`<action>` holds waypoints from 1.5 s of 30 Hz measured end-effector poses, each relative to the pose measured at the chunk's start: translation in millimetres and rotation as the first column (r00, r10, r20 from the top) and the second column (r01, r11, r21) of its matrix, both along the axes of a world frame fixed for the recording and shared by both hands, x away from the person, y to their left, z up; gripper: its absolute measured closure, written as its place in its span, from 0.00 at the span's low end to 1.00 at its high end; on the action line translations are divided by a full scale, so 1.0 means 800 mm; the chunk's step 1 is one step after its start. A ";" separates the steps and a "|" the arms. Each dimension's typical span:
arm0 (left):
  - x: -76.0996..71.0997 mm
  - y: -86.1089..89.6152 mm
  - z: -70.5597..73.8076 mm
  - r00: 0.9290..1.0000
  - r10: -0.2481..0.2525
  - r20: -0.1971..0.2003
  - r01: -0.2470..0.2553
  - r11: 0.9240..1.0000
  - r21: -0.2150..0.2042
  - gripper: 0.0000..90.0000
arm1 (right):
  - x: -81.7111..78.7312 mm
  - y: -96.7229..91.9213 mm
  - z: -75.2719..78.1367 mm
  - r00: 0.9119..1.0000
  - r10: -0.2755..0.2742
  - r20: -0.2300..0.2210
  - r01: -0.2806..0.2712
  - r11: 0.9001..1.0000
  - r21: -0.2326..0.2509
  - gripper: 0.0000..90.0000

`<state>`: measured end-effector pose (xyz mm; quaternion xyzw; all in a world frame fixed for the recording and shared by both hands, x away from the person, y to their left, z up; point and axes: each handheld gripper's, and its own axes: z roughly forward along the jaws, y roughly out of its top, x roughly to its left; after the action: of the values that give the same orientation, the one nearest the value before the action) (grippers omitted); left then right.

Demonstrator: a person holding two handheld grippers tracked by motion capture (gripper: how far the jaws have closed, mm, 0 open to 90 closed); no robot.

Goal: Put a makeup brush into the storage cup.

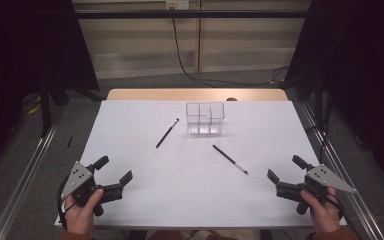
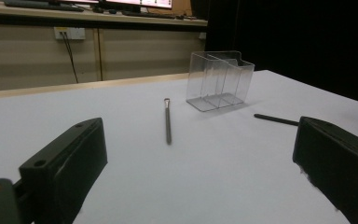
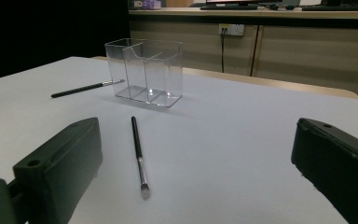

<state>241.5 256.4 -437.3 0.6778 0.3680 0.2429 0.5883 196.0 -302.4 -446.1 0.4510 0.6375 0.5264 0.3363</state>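
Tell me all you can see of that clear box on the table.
The clear box looks like see-through plastic, open at the top, with inner walls splitting it into compartments. It stands upright and empty on the white table, toward the far side. One thin dark brush lies to its left, another nearer the person; neither touches it.

Two thin black brushes with silver ferrules are lying on the white table [image 1: 130, 200]: one [image 1: 167, 133] to the left of the holder, the other [image 1: 230, 159] to its right and nearer the person. One clear plastic holder [image 1: 205, 119] is standing upright, showing three compartments. Two black two-jaw grippers are showing, the left gripper [image 1: 115, 169] and the right gripper [image 1: 285, 169], one in each of two hands.
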 end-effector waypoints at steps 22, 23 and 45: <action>0.008 -0.005 -0.003 0.999 -0.030 -0.033 0.031 0.999 0.021 0.03 | -0.002 -0.004 -0.001 1.000 -0.004 -0.007 0.004 1.000 0.011 0.01; 0.010 -0.005 -0.003 0.999 -0.037 -0.037 0.038 0.999 0.025 0.03 | -0.002 -0.004 -0.001 1.000 -0.006 -0.007 0.006 1.000 0.013 0.01; 0.051 -0.035 0.004 0.997 -0.063 -0.055 0.069 0.989 0.129 0.03 | -0.005 -0.005 -0.001 1.000 -0.002 -0.009 0.002 1.000 0.005 0.01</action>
<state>282.0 228.3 -434.2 0.7328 0.3435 0.2296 0.5407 191.6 -306.4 -447.2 0.4551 0.6371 0.5256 0.3328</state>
